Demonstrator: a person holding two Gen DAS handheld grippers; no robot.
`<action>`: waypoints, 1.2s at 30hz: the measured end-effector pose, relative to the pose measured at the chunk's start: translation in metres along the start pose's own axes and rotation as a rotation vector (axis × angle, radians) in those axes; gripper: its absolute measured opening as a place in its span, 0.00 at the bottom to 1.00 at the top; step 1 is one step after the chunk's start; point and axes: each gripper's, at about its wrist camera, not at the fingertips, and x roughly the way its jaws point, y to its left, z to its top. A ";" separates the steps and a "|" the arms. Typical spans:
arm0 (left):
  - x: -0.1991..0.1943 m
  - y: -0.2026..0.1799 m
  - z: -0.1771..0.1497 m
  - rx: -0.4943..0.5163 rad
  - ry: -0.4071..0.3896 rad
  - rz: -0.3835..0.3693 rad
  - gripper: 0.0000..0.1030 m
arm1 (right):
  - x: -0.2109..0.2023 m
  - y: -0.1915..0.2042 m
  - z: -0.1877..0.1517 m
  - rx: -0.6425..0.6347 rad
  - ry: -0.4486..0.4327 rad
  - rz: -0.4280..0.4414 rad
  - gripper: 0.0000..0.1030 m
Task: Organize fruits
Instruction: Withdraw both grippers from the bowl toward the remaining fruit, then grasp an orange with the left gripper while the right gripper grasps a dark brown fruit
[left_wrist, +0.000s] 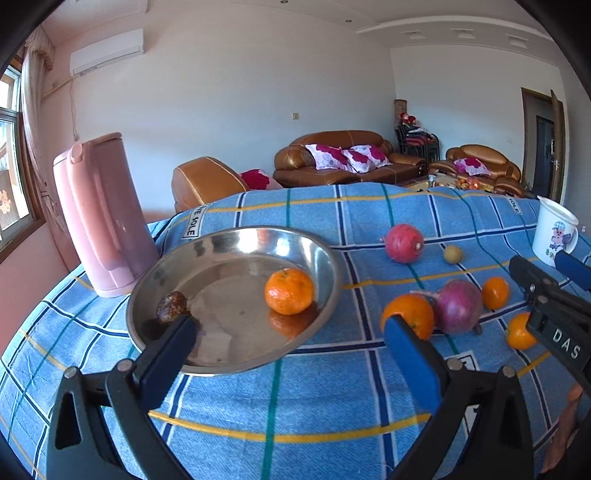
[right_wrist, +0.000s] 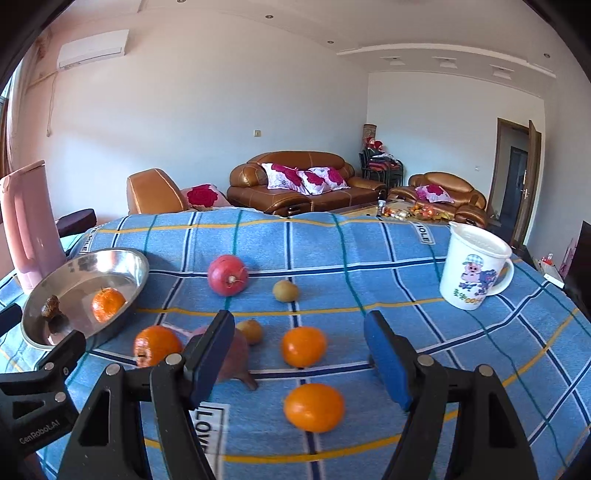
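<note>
Steel bowl (left_wrist: 325, 258) on the blue checked cloth (right_wrist: 369, 251) already holds one mandarin (left_wrist: 289, 291) and a dark wrinkled fruit (left_wrist: 171, 306); three oranges, a red pomegranate (right_wrist: 226, 275), a purple onion-like bulb and two small yellow-brown fruits lie loose to its right. Right gripper (right_wrist: 295, 354) hangs over the nearest orange (right_wrist: 314, 407), jaws apart and empty; left gripper (left_wrist: 288, 345) gapes empty at the bowl's near rim. Judgement: drop the right jaws square astride that orange, close gently, lift clear before crossing to the bowl.
</note>
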 end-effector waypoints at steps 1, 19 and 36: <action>0.000 -0.003 0.000 0.007 0.005 -0.010 1.00 | 0.000 -0.010 0.000 0.008 0.000 -0.011 0.72; -0.005 -0.115 -0.003 0.153 0.131 -0.351 0.81 | 0.009 -0.129 -0.004 0.156 0.047 -0.067 0.69; 0.035 -0.187 0.001 0.187 0.327 -0.469 0.45 | 0.026 -0.164 -0.010 0.299 0.120 0.034 0.66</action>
